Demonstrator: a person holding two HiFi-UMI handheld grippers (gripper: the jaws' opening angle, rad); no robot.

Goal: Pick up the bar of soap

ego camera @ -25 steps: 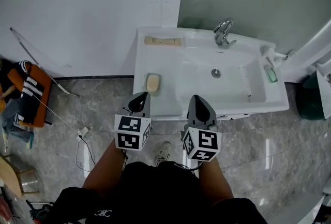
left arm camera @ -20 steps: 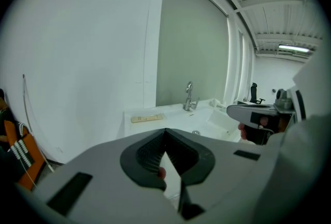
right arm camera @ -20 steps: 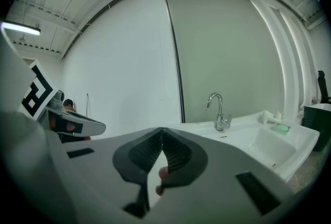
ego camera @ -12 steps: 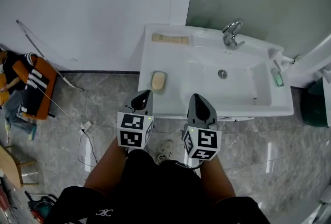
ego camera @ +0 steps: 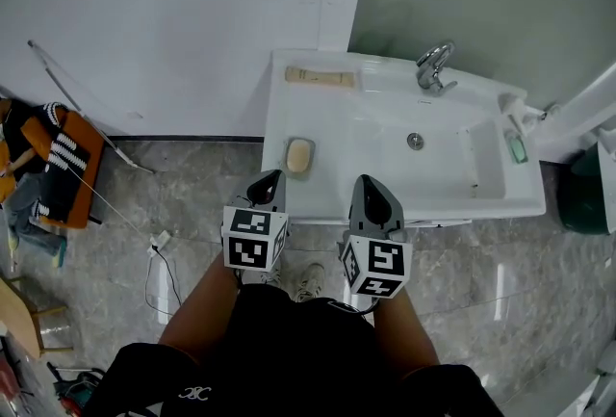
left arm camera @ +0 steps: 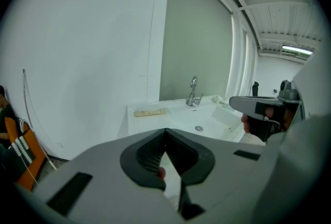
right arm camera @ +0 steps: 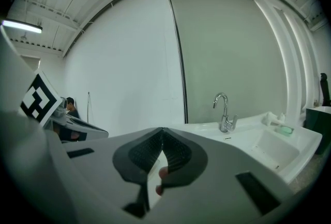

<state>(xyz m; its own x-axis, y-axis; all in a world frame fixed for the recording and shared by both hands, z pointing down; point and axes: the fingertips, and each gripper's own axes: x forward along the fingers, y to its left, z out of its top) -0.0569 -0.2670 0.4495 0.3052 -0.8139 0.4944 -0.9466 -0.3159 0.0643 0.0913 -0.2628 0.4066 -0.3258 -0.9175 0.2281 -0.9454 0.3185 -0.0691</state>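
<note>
A pale yellow bar of soap (ego camera: 299,155) lies in a grey-green dish on the front left corner of the white sink (ego camera: 337,198). My left gripper (ego camera: 268,178) hovers just in front of that corner, a little short of the soap, jaws shut and empty. Beside it my right gripper (ego camera: 371,184) is held before the middle of the sink's front edge, also shut on nothing. In the left gripper view the shut jaws (left arm camera: 165,131) hide the soap. The right gripper view looks over its shut jaws (right arm camera: 162,132) toward the tap.
A chrome tap (ego camera: 433,66) stands at the back of the basin, with the drain (ego camera: 415,141) below it. A beige brush (ego camera: 319,76) lies at the back left. A green soap dish (ego camera: 518,149) sits at the right. A cable (ego camera: 157,256) trails on the grey floor; clutter at the far left.
The sink now sits further right and lower in the head view. My left gripper has shifted slightly right, nearer the soap. Both grippers stay shut.
</note>
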